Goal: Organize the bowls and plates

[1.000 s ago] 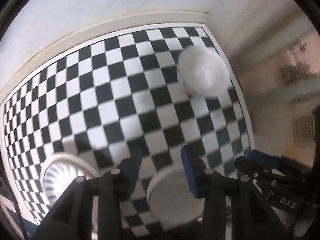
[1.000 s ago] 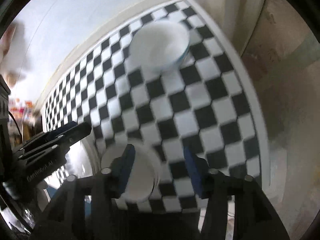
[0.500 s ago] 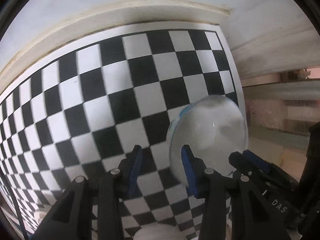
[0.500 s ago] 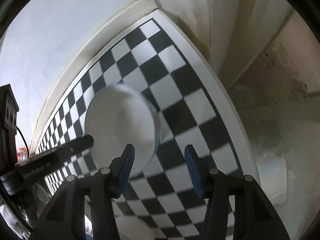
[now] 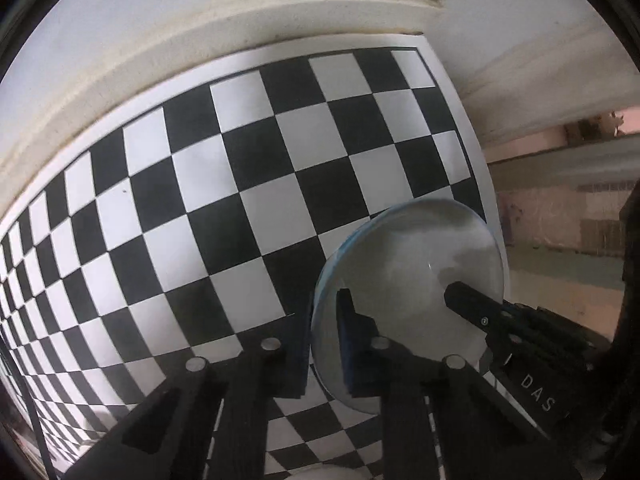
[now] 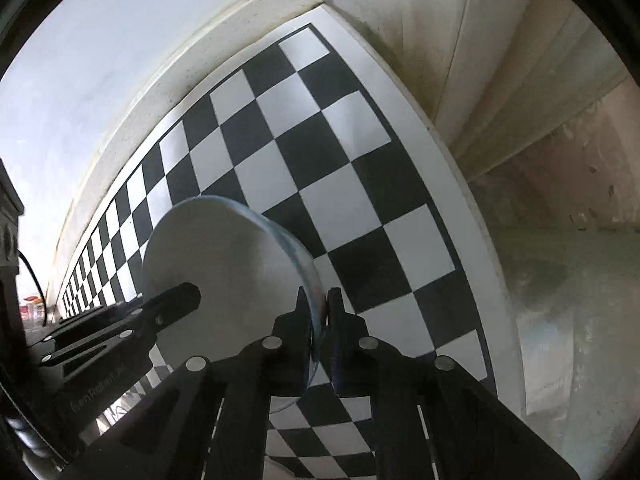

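Observation:
A white bowl with a thin blue rim (image 5: 412, 264) sits on the checkered table near its right edge. My left gripper (image 5: 322, 320) is shut on the bowl's left rim, one finger inside and one outside. My right gripper (image 6: 318, 312) is shut on the bowl's right rim (image 6: 228, 256), also one finger on each side. In the left wrist view the right gripper's fingers (image 5: 472, 304) reach over the bowl's right side. In the right wrist view the left gripper's fingers (image 6: 176, 300) show at the bowl's left side.
The black-and-white checkered cloth (image 5: 240, 184) covers the table up to a cream wall ledge (image 5: 200, 40) at the back. The table's right edge (image 6: 452, 184) runs close beside the bowl. Part of another white dish (image 5: 320, 472) peeks in at the bottom.
Both grippers moved forward to the bowl and went from open to shut on its opposite rims. The plate and small dish near the front slid out of view.

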`<state>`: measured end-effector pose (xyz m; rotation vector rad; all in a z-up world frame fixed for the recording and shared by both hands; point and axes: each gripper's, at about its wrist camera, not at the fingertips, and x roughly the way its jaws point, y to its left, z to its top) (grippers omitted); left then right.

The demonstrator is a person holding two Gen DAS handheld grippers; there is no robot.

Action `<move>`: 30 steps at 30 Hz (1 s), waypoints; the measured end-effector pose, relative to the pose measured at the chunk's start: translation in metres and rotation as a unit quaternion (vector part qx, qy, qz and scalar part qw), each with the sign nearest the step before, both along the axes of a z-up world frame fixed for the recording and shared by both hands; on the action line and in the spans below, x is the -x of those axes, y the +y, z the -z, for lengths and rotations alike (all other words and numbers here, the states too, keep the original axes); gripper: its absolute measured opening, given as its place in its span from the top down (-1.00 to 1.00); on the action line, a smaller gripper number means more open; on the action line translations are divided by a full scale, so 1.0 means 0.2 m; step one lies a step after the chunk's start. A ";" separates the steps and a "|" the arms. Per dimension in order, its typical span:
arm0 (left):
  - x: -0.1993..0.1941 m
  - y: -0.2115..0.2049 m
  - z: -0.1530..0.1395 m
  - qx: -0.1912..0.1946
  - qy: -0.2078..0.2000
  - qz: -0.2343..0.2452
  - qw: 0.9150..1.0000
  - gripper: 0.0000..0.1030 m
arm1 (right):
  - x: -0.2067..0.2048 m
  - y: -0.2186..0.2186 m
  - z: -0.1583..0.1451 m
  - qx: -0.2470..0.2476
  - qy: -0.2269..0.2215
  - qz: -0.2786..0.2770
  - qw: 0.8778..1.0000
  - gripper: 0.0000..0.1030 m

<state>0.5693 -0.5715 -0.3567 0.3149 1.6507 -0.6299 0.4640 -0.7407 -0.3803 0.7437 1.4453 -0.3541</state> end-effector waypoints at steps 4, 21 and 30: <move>0.04 0.02 -0.07 0.008 -0.004 -0.001 1.000 0.80 | 0.03 0.02 -0.07 0.000 -0.008 -0.003 1.000 0.83; 0.28 0.41 -0.60 0.062 -0.075 0.001 0.995 0.80 | 0.27 0.35 -0.53 0.018 -0.072 -0.033 0.997 0.83; 0.51 0.67 -0.74 0.083 -0.089 -0.005 0.993 0.80 | 0.53 0.62 -0.71 0.021 -0.098 -0.047 0.994 0.83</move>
